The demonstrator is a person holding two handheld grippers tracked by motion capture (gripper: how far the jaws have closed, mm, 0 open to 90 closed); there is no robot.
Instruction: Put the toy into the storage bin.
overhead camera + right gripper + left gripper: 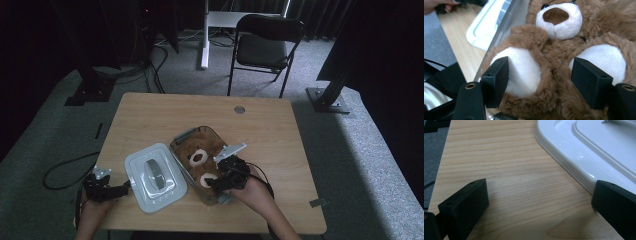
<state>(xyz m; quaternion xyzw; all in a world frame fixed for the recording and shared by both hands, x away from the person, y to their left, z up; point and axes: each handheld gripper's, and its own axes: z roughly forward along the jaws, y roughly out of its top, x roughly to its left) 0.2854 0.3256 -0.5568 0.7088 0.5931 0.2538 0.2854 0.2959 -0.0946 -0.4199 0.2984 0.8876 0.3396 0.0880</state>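
Lid (pixel 155 177) edge beside left hand-held gripper (pixel 540 202) (jaws apart), right hand-held gripper (pixel 540 81) agape over teddy bear (pixel 564 50).

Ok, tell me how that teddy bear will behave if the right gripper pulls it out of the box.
The teddy bear looks plush, so it will probably squash between the open jaws of the right gripper rather than slip. Its limbs will likely flop. It fills the box snugly, so it may drag on the walls.

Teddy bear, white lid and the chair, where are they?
Teddy bear (pixel 554 16), right gripper view, on its snout.
Lid (pixel 155 175), high view, on its grey handle.
Chair (pixel 262 50), high view, on its seat.
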